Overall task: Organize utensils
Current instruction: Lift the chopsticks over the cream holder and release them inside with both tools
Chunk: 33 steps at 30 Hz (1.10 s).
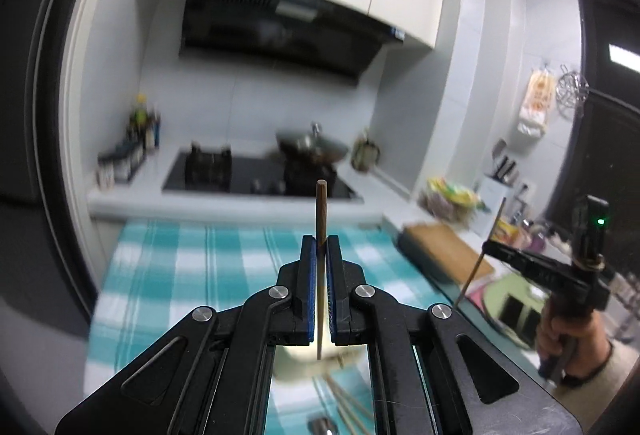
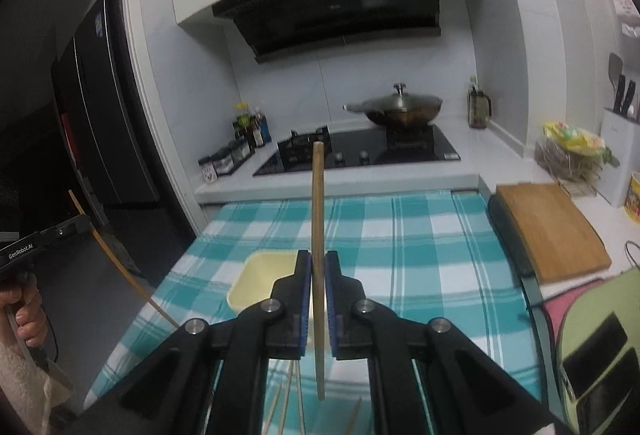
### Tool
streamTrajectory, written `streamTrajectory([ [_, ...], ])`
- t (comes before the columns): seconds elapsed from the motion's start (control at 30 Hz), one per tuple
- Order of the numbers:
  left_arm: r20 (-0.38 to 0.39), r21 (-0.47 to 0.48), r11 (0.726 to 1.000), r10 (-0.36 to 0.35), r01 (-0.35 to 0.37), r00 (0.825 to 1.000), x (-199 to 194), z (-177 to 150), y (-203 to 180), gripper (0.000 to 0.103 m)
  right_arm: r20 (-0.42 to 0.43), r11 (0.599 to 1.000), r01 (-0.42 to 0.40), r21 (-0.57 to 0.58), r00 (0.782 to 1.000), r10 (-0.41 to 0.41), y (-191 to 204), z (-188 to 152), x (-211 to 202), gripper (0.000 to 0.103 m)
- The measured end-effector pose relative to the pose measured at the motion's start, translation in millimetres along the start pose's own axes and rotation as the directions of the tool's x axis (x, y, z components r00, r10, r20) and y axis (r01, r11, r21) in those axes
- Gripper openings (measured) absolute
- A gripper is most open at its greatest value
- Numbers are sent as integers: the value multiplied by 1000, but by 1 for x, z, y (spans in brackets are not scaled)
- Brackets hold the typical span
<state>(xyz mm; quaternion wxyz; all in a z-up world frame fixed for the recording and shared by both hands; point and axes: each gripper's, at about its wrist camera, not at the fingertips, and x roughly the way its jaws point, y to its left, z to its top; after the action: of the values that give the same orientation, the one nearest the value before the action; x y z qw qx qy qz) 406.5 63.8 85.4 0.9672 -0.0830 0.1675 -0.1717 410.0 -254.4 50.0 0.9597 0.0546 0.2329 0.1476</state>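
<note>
Left to right. Far left in the right wrist view: a hand (image 2: 24, 309) w/ the left gripper (image 1: 320, 241), closed on a chopstick (image 1: 320, 211). In its own view the stick stands nearly upright btwn the blue pads (image 1: 307, 275), top end above the fingertips, lower end below the jaws.

Centre: teal-and-white checked cloth (image 2: 420, 255) over the bench. On it a pale yellow tray (image 2: 260, 281), partly hidden behind the right gripper's left finger. More chopsticks (image 2: 290, 395) lie low in frame, seen under the gripper; count unclear.

Right gripper (image 2: 318, 259): closed on a second chopstick (image 2: 318, 203), also near upright, clamped btwn its pads, a long stretch sticking up past the tips, lower end hanging free above the cloth. Both held sticks are clear of the bench, well apart from each other.

Right of the cloth: wooden cutting board (image 2: 548, 227) on the bench edge. Behind: black hob w/ lidded wok (image 2: 400, 107).
</note>
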Motion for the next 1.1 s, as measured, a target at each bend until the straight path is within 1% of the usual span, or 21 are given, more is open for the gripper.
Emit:
streamTrajectory([
  [0.03, 29, 15, 1000, 22, -23, 999, 10, 3, -5, 3, 39, 1000, -1, -4, 999, 1, 5, 8, 7, 7],
  [0.07, 37, 16, 999, 38, -39, 999, 26, 3, -7, 3, 77, 1000, -4, -12, 997, 5, 10, 14, 14, 7],
  [0.13, -2, -11, 999, 42, -42, 999, 59, -5, -7, 3, 117, 1000, -1, -28, 993, 4, 19, 14, 34, 7],
  [0.17, -41, -26, 999, 41, -42, 998, 77, -12, -6, 3, 112, 1000, 1, -29, 994, 3, 23, 12, 47, 7],
  [0.23, -132, -32, 998, 47, -52, 990, 109, -31, -4, 3, 61, 999, 11, -37, 998, -9, 28, 2, 76, 7],
  [0.33, -257, -40, 998, 41, -53, 965, 146, -59, -1, 3, -46, 998, 15, -67, 999, -19, 32, -17, 118, 7],
  [0.43, -342, -58, 997, 27, -50, 939, 171, -80, 2, 3, -152, 998, 8, -65, 988, -18, 29, -34, 151, 7],
  [0.5, -397, -63, 997, 24, -54, 918, 186, -89, 0, 4, -213, 1000, -13, -14, 977, 9, 22, -42, 168, 7],
  [0.53, -424, -60, 995, 43, -75, 905, 192, -91, 0, 7, -241, 1000, -12, 12, 970, 15, 20, -44, 175, 8],
  [0.6, -453, -66, 993, 58, -99, 889, 190, -93, -3, 23, -264, 999, 3, 46, 965, 9, 16, -43, 179, 10],
  [0.63, -452, -79, 992, 50, -96, 891, 185, -88, -4, 41, -264, 999, 5, 54, 964, 9, 15, -43, 177, 12],
  [0.67, -431, -91, 992, 36, -83, 902, 176, -82, -4, 56, -257, 998, 0, 61, 966, 16, 14, -41, 169, 15],
  [0.73, -382, -106, 993, 13, -57, 924, 151, -67, -5, 68, -221, 998, -21, 61, 975, 34, 14, -32, 146, 19],
  [0.77, -366, -111, 993, -4, -39, 931, 137, -61, -5, 73, -198, 998, -31, 55, 979, 42, 13, -30, 132, 25],
  [0.8, -356, -117, 993, -21, -23, 934, 122, -56, -4, 75, -170, 998, -43, 45, 984, 50, 14, -25, 116, 35],
  [0.83, -348, -122, 993, -35, -8, 937, 107, -53, -3, 81, -141, 999, -46, 27, 989, 50, 16, -22, 100, 41],
  [0.87, -346, -122, 993, -43, 0, 937, 91, -54, -2, 87, -112, 999, -45, 1, 993, 45, 17, -19, 80, 50],
  [0.93, -353, -105, 995, -38, 1, 935, 60, -66, 4, 93, -79, 998, -35, -53, 996, 30, 18, -23, 47, 54],
  [0.97, -363, -95, 996, -32, -3, 931, 47, -77, 7, 94, -77, 997, -25, -76, 997, 19, 17, -26, 34, 56],
  [1.03, -390, -88, 996, -15, -21, 921, 23, -109, 18, 94, -84, 994, -3, -105, 996, -6, 12, -45, 10, 58],
  [1.1, -414, -99, 994, 10, -55, 910, 3, -152, 32, 94, -105, 994, 29, -107, 994, -40, 0, -79, -7, 59],
])
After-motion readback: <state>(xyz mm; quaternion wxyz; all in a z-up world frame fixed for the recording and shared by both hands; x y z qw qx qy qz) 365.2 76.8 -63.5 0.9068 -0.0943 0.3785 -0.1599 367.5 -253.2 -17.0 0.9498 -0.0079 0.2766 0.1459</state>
